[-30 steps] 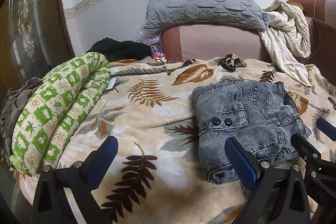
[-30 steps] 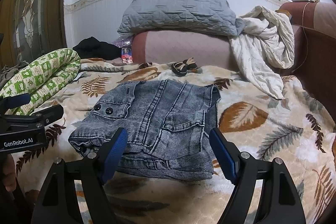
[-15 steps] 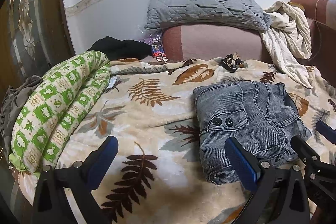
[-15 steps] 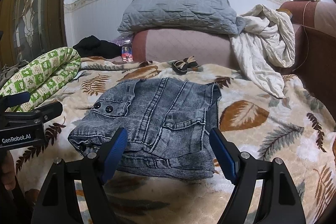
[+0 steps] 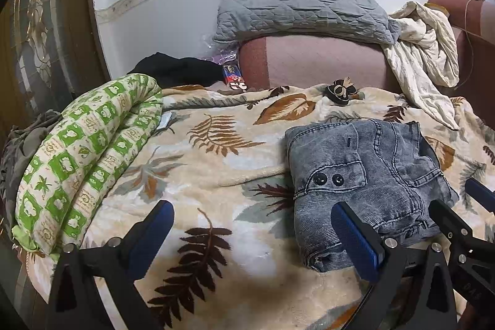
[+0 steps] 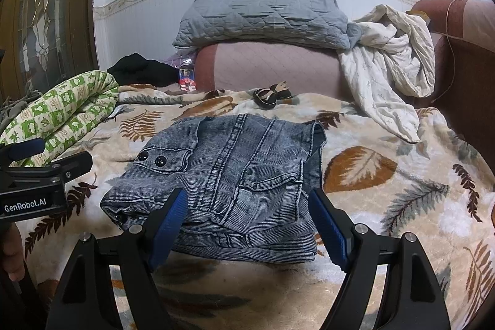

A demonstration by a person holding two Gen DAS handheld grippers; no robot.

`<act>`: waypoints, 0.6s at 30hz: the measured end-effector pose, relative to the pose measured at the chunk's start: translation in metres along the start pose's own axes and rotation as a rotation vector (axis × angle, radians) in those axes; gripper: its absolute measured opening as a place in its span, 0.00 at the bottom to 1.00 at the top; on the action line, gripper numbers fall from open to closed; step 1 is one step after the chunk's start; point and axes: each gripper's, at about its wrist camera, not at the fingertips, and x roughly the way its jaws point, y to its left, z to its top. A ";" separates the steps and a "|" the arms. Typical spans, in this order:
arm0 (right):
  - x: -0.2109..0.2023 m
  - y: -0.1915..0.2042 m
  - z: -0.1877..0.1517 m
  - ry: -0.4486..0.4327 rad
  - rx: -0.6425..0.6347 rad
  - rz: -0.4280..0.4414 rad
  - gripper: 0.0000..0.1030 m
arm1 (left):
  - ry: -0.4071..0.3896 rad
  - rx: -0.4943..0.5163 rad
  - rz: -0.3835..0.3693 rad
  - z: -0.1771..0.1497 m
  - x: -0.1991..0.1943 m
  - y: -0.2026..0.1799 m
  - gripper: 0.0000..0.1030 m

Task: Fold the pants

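Bed (image 6: pixel 402 206), leaf-print blanket: your work surface. Grey pillow (image 6: pixel 263 8) and white sheet (image 6: pixel 393 61) at the headboard end, green quilt roll (image 5: pixel 80 156) along the left edge, all well apart from the work.

Pants (image 6: pixel 229 184), grey denim: already a compact multi-layer bundle, flat on the blanket mid-bed, button flap up. In the left view they (image 5: pixel 365 178) lie right of centre.

Right gripper (image 6: pixel 247 225): fingers spread wide, holding nothing, low at the bundle's near edge. Left gripper (image 5: pixel 256 234): fingers also released and empty, beside the bundle's left side.

Judgement: folding looks essentially finished; you are at the release stage. Next move calls for only a check: press any lifted near-edge layers flat, otherwise draw both grippers clear.
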 end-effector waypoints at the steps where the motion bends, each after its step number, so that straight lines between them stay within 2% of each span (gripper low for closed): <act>1: 0.000 0.000 0.000 0.001 0.000 0.000 0.78 | -0.001 0.001 0.000 0.000 0.000 0.000 1.00; 18: 0.000 0.000 0.001 -0.003 0.003 0.002 0.78 | -0.005 -0.004 -0.011 0.000 -0.002 0.002 1.00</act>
